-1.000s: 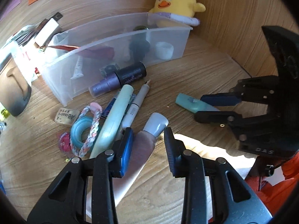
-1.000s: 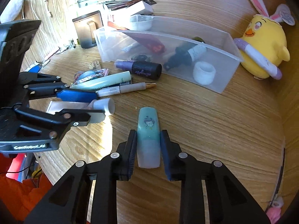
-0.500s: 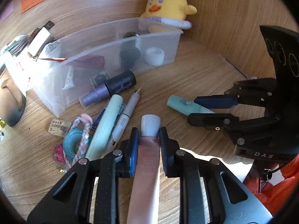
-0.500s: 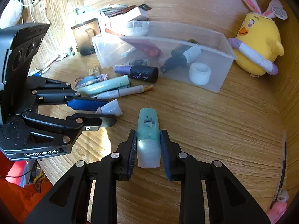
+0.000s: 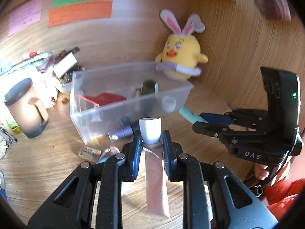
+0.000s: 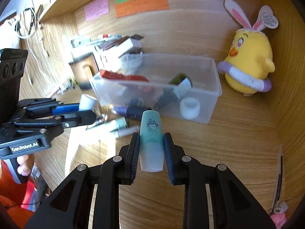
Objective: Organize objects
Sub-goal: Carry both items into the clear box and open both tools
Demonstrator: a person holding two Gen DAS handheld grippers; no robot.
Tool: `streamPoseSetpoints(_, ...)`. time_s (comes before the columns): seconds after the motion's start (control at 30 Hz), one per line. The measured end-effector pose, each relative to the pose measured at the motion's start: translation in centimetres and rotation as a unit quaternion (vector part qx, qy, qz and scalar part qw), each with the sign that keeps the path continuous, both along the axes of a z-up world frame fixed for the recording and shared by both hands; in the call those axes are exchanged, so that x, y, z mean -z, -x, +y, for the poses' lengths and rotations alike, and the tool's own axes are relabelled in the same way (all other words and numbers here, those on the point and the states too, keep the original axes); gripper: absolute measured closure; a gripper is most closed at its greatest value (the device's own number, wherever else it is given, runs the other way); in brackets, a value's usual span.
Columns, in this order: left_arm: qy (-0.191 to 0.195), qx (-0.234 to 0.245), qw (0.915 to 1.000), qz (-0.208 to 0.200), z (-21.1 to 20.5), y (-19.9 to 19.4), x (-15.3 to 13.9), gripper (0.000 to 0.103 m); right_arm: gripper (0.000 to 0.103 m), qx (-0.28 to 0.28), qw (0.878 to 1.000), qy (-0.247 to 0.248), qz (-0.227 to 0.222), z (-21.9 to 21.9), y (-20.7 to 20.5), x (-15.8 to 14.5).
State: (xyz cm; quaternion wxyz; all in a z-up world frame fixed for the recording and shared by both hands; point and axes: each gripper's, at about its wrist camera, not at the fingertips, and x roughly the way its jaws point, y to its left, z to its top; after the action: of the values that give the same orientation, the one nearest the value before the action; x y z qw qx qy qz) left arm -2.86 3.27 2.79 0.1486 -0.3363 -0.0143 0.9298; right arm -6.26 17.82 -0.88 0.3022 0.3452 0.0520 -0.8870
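Both tongs are pointed downward over the table [image 6: 238,148], side by side. The left tongs [image 5: 152,145] are closed on a pink tube [image 5: 155,177] just below its white cap, the tube being held clear of the table. The right tongs [image 6: 151,148] are closed on a teal stick [image 6: 151,133], likewise held clear. Ahead of both, a clear plastic bin [image 5: 118,112] is seen, with a purple-capped bottle [image 5: 122,132] lying against its near wall. A yellow plush chick [image 6: 247,64] is seen beside the bin. A brown mug [image 5: 26,108] is shown clearly only in the left view; a mint tube [image 6: 110,125] and a white pen [image 6: 127,130] on the table are shown only in the right view.
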Motion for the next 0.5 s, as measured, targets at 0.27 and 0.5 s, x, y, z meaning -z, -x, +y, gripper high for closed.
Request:
streamPoseSetpoints(0.27,-0.012,-0.008,0.9992,0.039,-0.3,-0.1,-3.0,0.083,0.08,0.006,0.999,0.02,0.031,-0.2,0.3,-2.4)
streamPoseSetpoints(0.5,-0.012,-0.015,0.997,0.075,-0.4,0.5,-5.8,0.083,0.08,0.015,0.998,0.035,0.051,-0.5,1.4,-4.2)
